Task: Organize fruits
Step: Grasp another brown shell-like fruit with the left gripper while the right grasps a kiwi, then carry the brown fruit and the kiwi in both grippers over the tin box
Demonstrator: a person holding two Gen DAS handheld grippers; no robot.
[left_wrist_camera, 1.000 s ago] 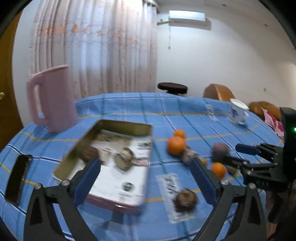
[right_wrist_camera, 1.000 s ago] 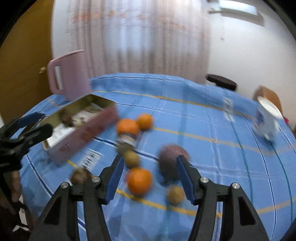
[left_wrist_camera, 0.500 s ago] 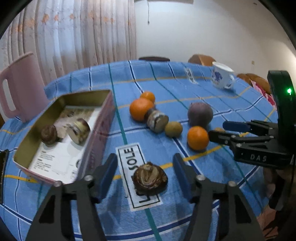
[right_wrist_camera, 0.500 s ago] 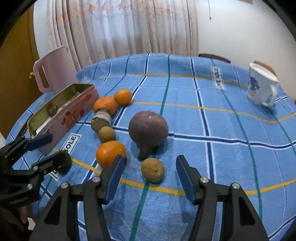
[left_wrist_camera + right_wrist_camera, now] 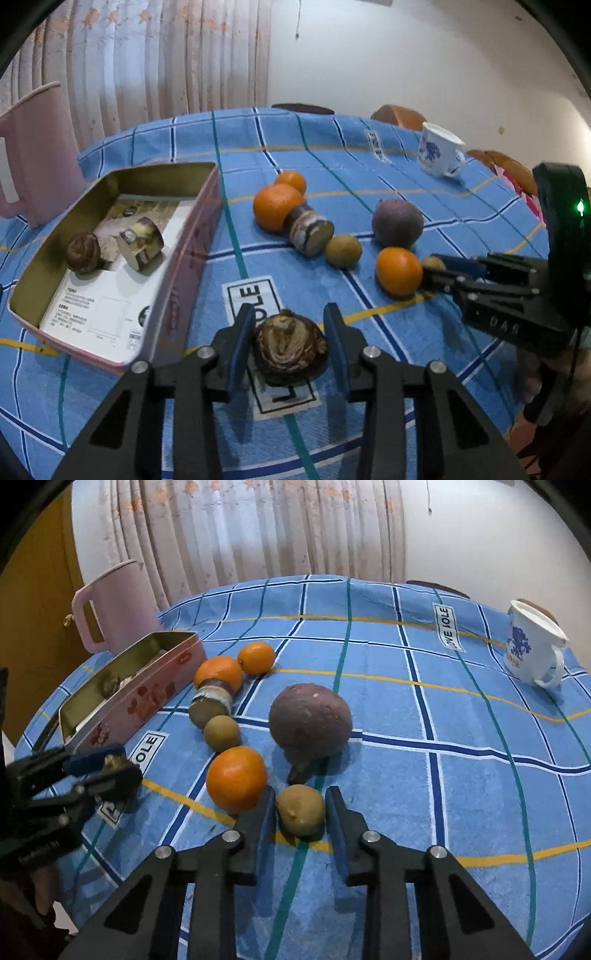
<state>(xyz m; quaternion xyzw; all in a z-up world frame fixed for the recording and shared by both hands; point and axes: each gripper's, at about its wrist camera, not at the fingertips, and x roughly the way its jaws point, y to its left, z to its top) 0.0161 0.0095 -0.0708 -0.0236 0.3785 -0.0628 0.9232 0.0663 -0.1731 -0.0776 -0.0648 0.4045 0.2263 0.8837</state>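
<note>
My left gripper [image 5: 290, 341] has closed around a brown swirled bun-like fruit [image 5: 290, 347] on the blue tablecloth; its pads touch or nearly touch the sides. My right gripper [image 5: 300, 812] straddles a small olive-brown fruit [image 5: 301, 810] with narrow gaps at both pads. Beside it lie an orange [image 5: 236, 779], a large purple fruit [image 5: 309, 720], another small brown fruit [image 5: 221, 733], a cut brown roll [image 5: 210, 705] and two more oranges [image 5: 218, 674]. The pink tin [image 5: 110, 254] holds two brown pieces [image 5: 83, 253].
A pink pitcher [image 5: 110, 605] stands behind the tin at the far left. A white mug with blue print [image 5: 532, 646] stands at the far right. The round table's edge [image 5: 491, 417] is close on the near side.
Both grippers have moved forward and down and narrowed, the left around the swirled fruit, the right around the small olive-brown fruit.
</note>
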